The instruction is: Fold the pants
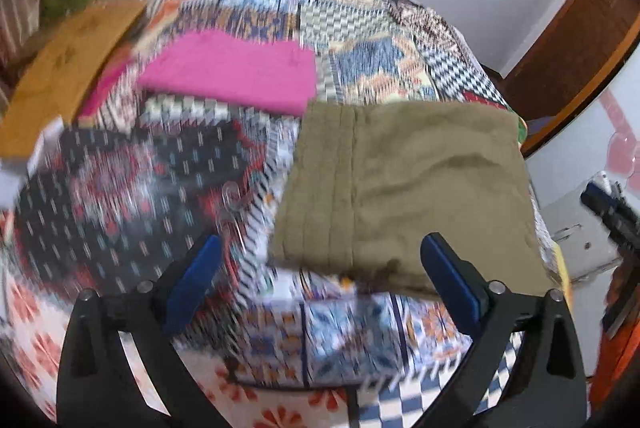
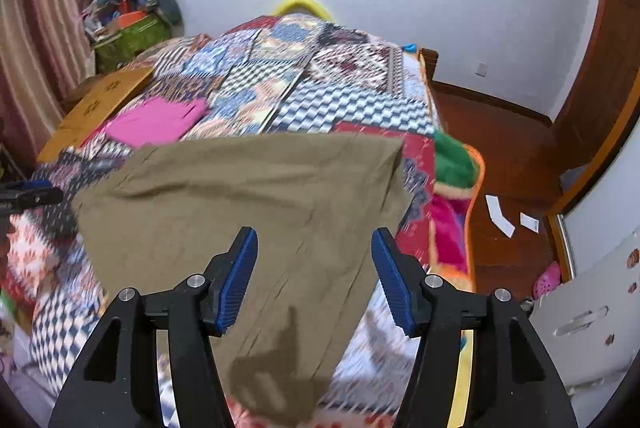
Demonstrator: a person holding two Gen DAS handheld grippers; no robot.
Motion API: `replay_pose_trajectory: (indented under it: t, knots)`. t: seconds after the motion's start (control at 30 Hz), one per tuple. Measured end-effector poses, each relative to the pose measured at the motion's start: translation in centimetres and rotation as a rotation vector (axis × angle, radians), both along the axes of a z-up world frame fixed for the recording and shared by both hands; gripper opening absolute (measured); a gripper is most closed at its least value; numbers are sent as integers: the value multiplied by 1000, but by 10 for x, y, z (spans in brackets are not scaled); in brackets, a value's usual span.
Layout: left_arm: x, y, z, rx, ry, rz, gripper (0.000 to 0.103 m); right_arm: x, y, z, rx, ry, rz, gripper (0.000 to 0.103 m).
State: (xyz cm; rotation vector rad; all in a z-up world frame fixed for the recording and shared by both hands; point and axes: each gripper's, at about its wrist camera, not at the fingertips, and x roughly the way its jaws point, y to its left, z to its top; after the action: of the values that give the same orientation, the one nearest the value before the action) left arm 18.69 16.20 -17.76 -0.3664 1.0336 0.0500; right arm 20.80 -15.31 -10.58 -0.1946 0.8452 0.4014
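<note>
Olive-khaki pants lie folded on the patchwork quilt of a bed. My left gripper hangs wide open above the near edge of the pants; its right finger overlaps that edge and nothing is between the pads. In the right wrist view the pants spread out ahead and run down under my right gripper. Its blue pads stand apart and press on nothing. The right gripper's tip shows at the far right of the left wrist view, and the left gripper's tip at the right view's left edge.
A folded pink garment lies on the quilt beyond the pants, beside a flat wooden board. A green bag of clutter stands at the far left corner. The bed's right side drops to a wooden floor with paper scraps, next to a white cabinet.
</note>
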Motion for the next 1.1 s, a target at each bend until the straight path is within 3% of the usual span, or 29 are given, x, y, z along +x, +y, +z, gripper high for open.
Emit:
replay_pose_trajectory:
  t: [0.1,0.3,0.4,0.53,0.77,0.97,1.03,1.1]
  knots:
    - [-10,-3,-18,-113,44,24,101,-14,8,-22,-27,27,19,56]
    - [-13,-14,-40,-322,74,32,101,-14,10,-84,-74,187,-5,54]
    - [-6,-14,-45,-364,72,55,101,-9,-2,-91,-8,214,-23,54]
    - [6,-6,-52,-458,63,98,101,-3,-3,-91,-9,214,-19,55]
    - [30,7,-76,-503,98,182,101,-3,-1,-94,-21,196,-10,56]
    - [47,3,-75,-465,77,194,100,-9,-3,-97,-5,199,-25,58]
    - [51,-1,-74,-429,73,179,91,-8,-4,-97,-11,196,-30,58]
    - [53,-9,-69,-388,65,138,74,-9,-4,-97,-25,188,-36,58]
